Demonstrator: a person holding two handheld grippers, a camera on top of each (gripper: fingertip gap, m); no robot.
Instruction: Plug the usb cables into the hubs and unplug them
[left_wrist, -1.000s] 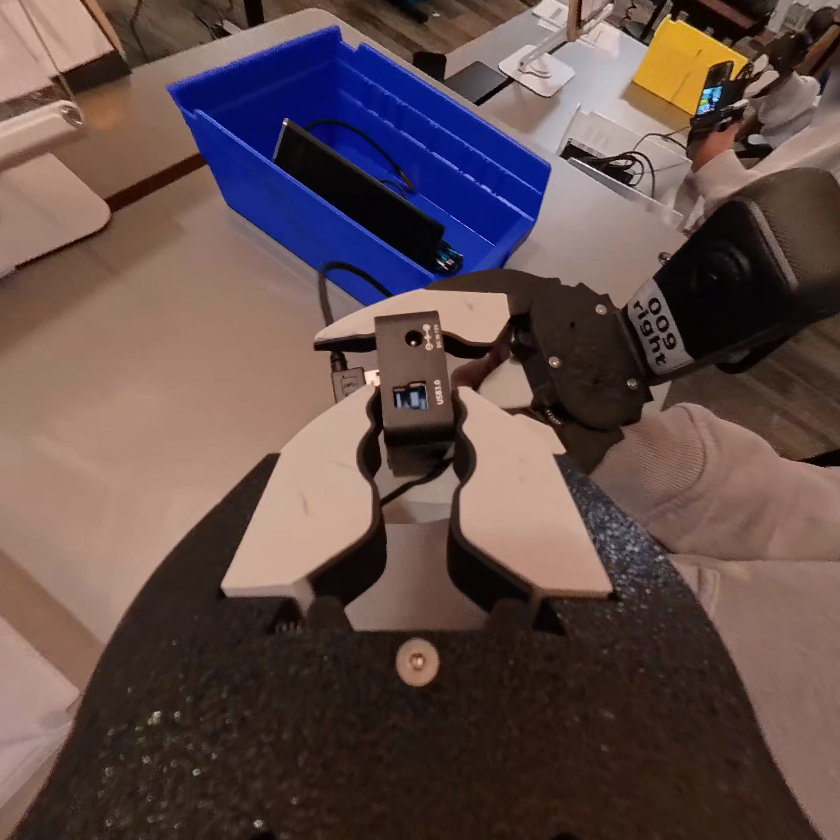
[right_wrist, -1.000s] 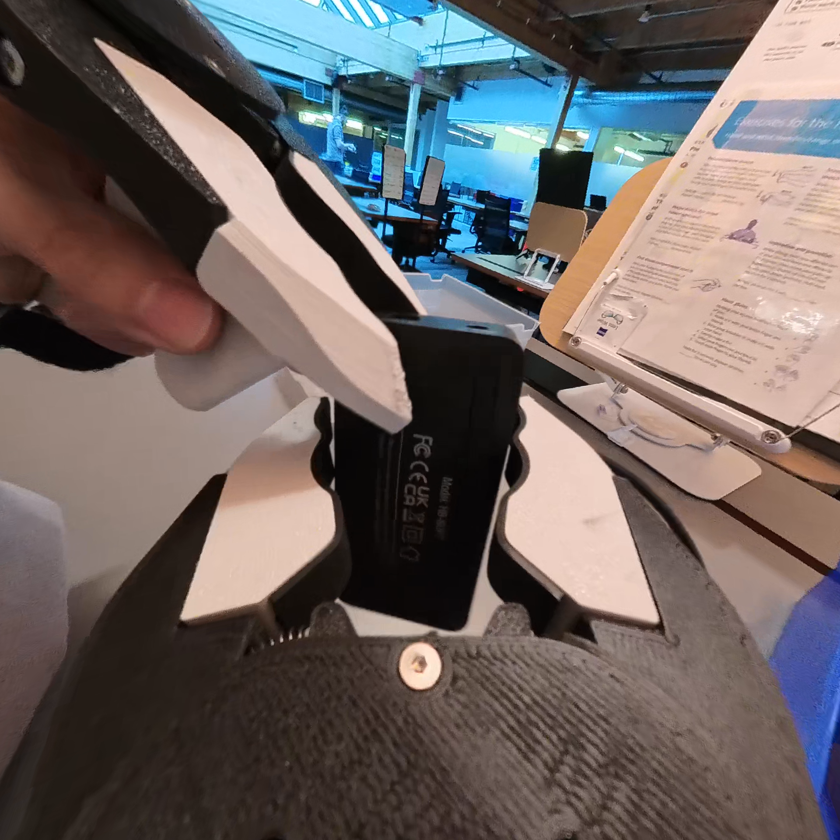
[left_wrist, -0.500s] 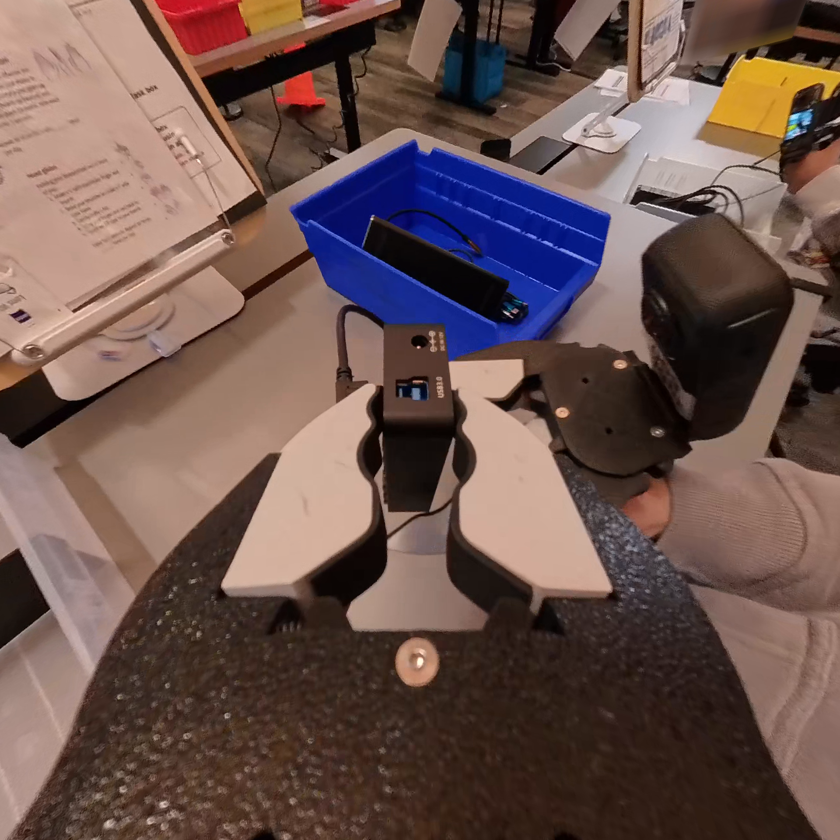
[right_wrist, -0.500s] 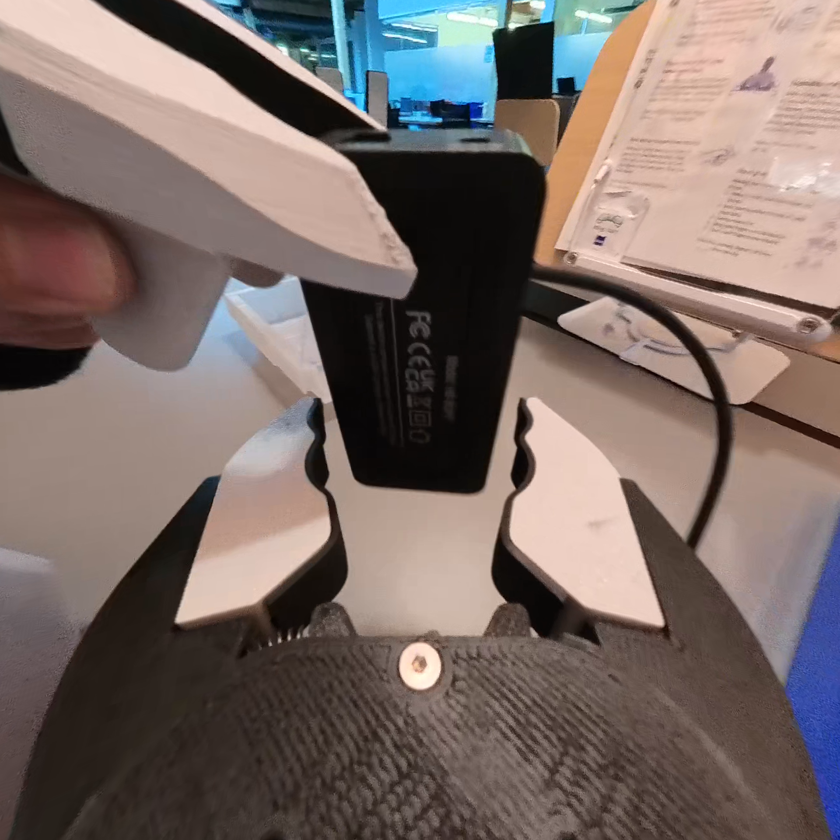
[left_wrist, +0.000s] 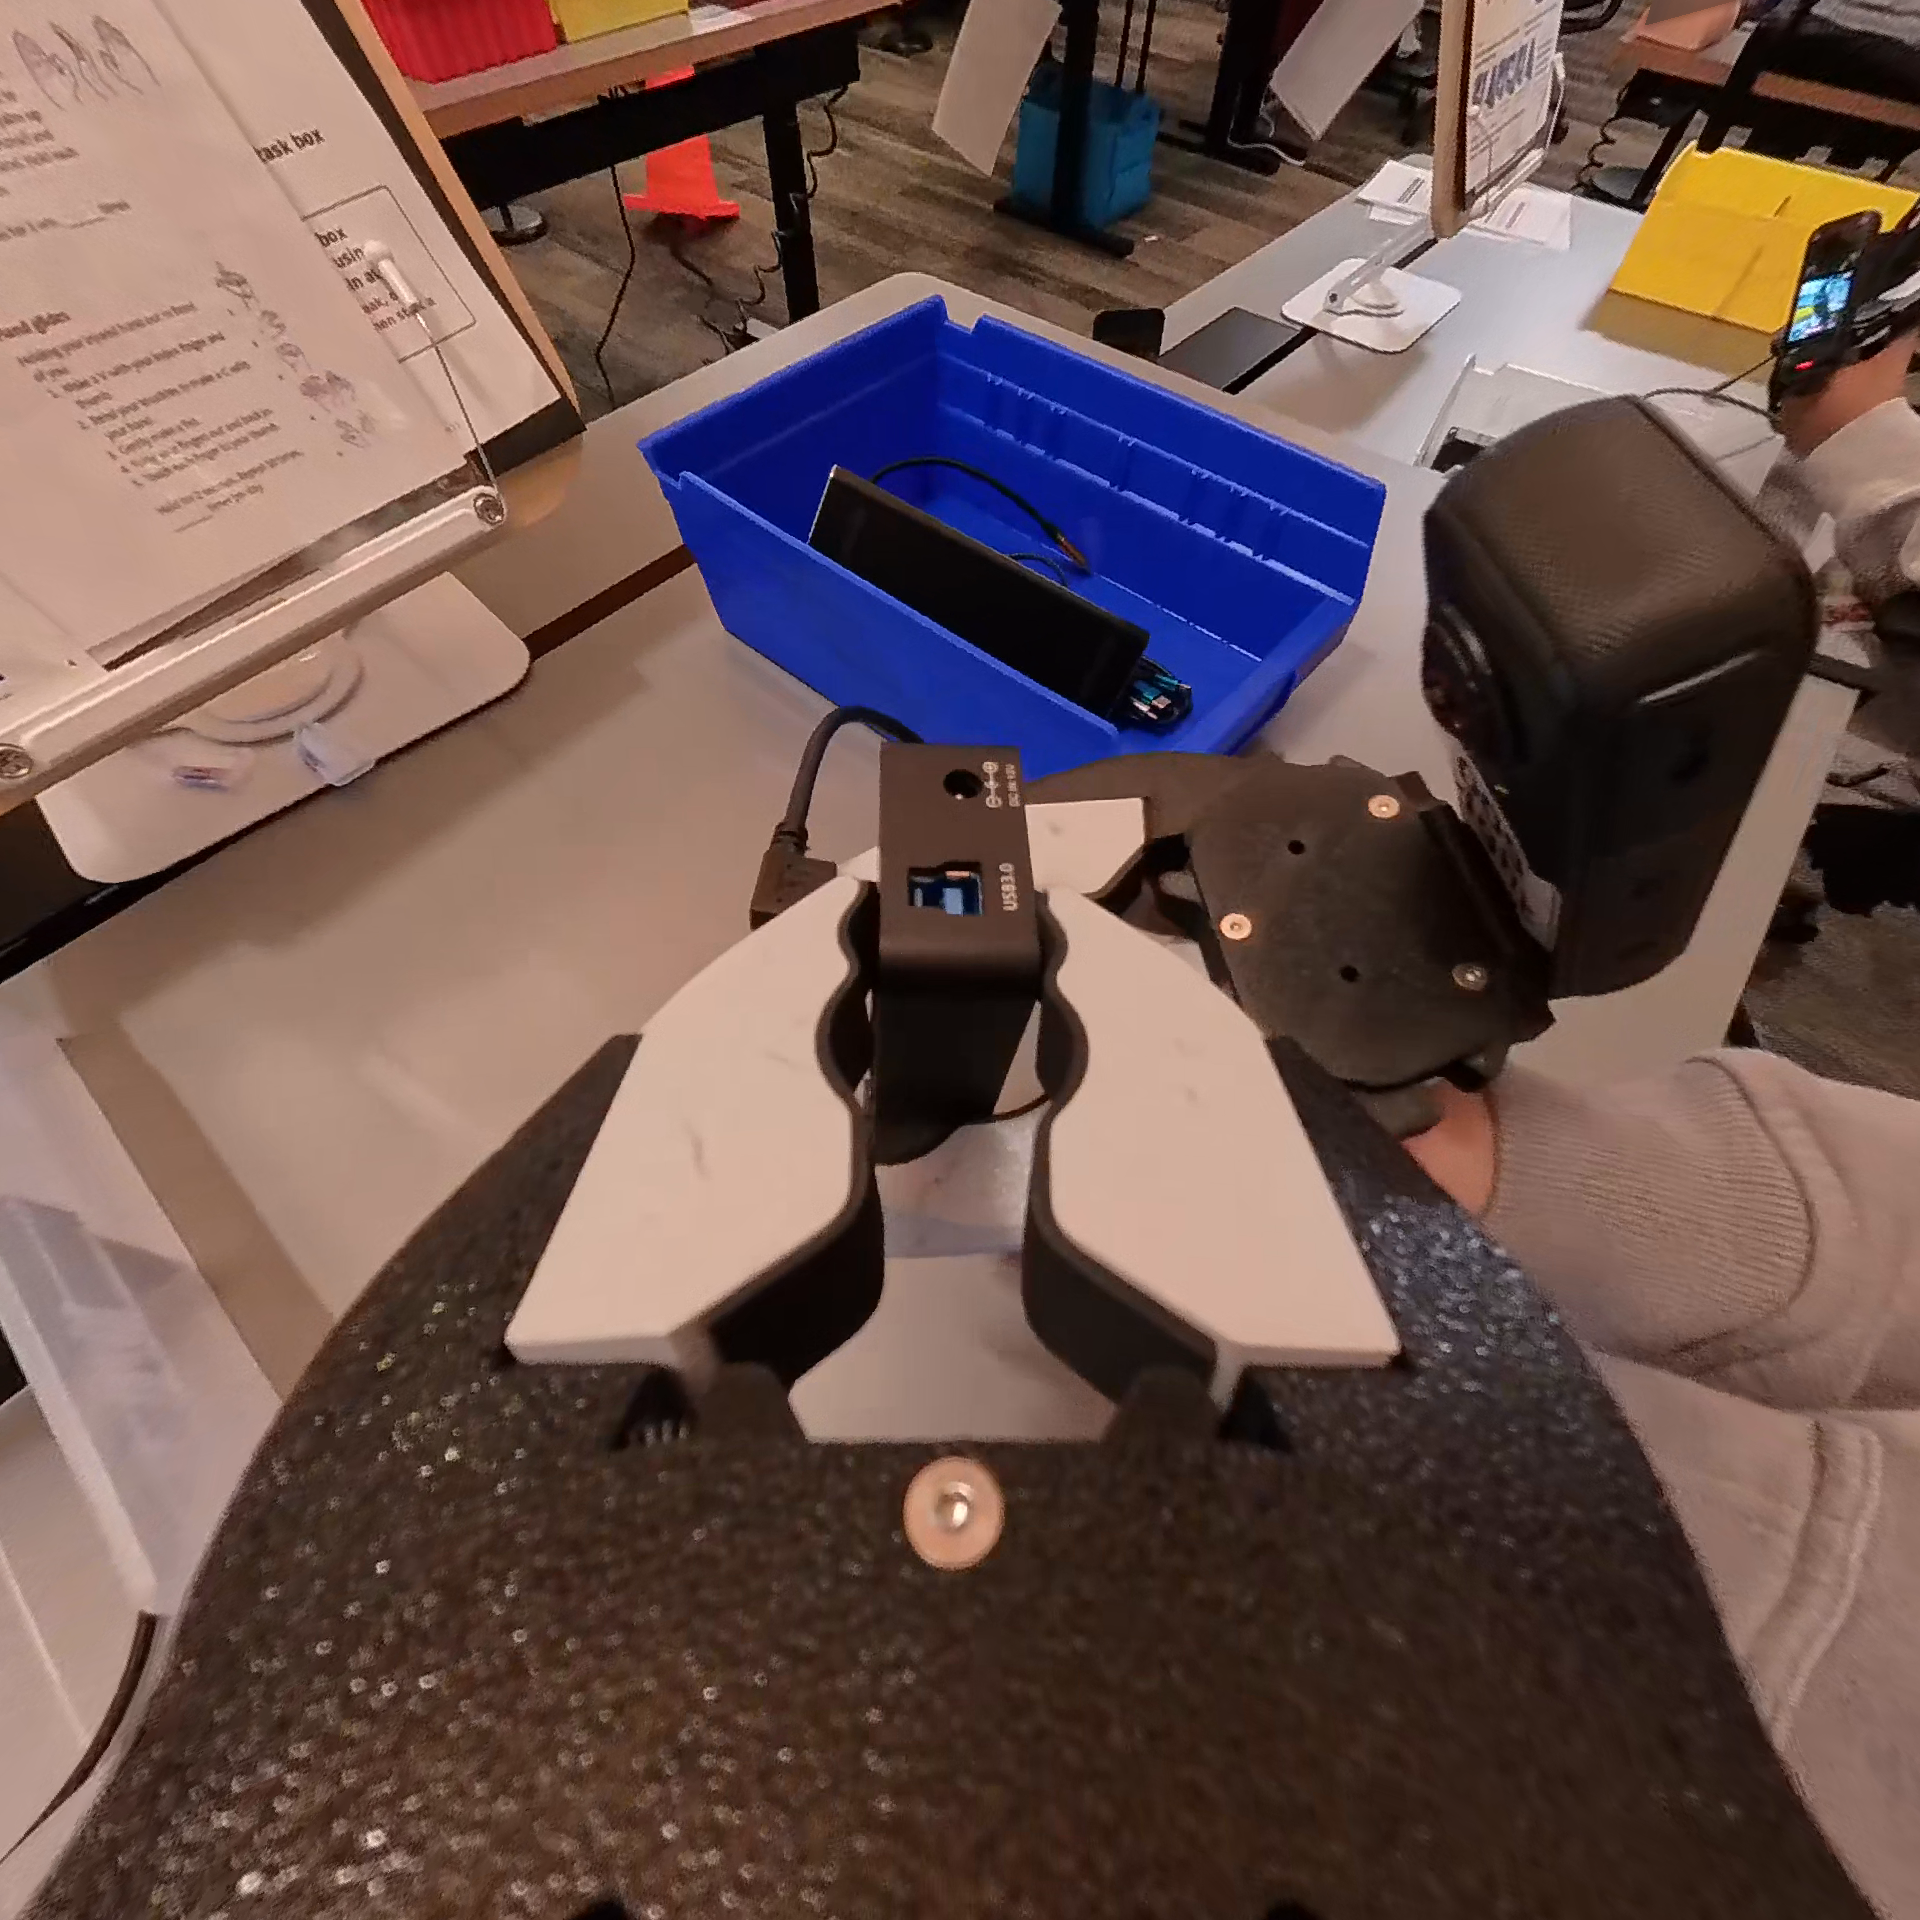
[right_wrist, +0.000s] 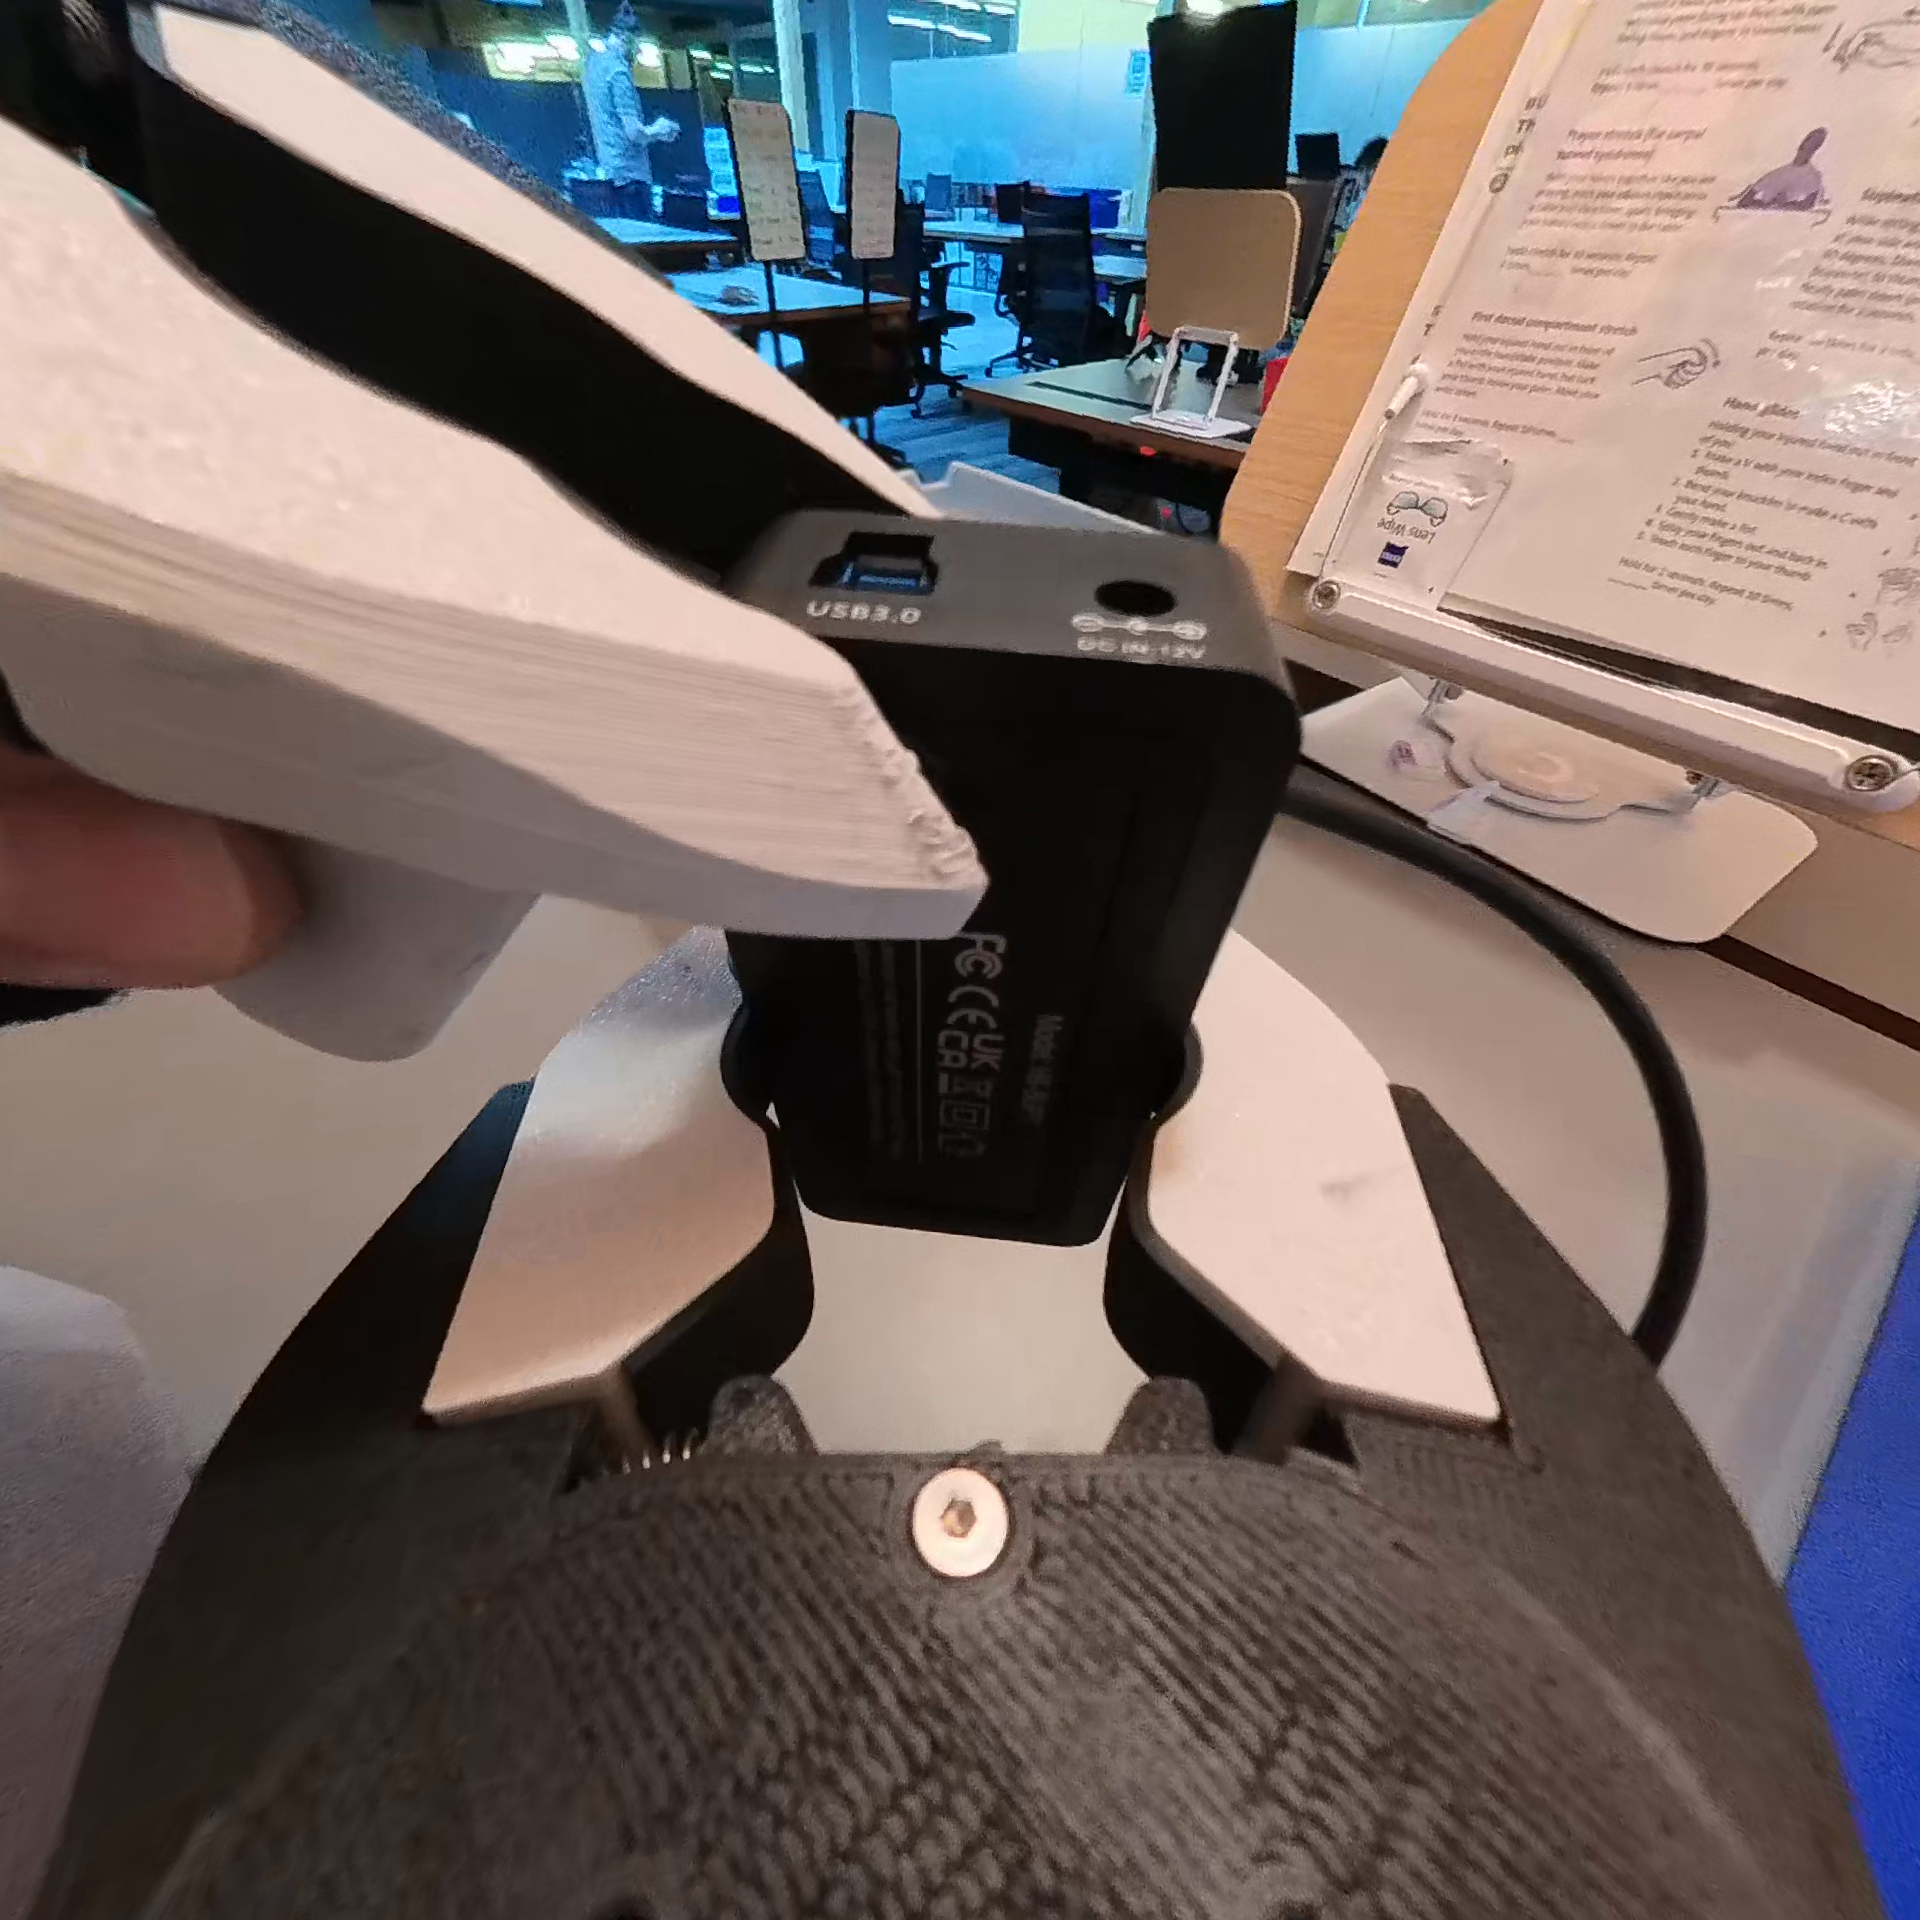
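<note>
My left gripper is shut on a black USB hub and holds it upright above the grey table. The hub's end face, with an empty blue port and a round jack, points up. My right gripper reaches in from the right behind the hub. In the right wrist view my right gripper presses its fingers against both sides of the hub's lower end. The left gripper's white finger crosses the hub's upper left. A black cable ends in a plug just left of the hub and curves at right.
A blue bin behind the hub holds a second black hub and thin cables. A white document stand with printed pages stands at the left, also in the right wrist view. A grey sleeve is at the right.
The hub slid out from between the right fingers half a second ago. Its lower end now sits between them again, and they have narrowed onto it. The left gripper kept its grip.
</note>
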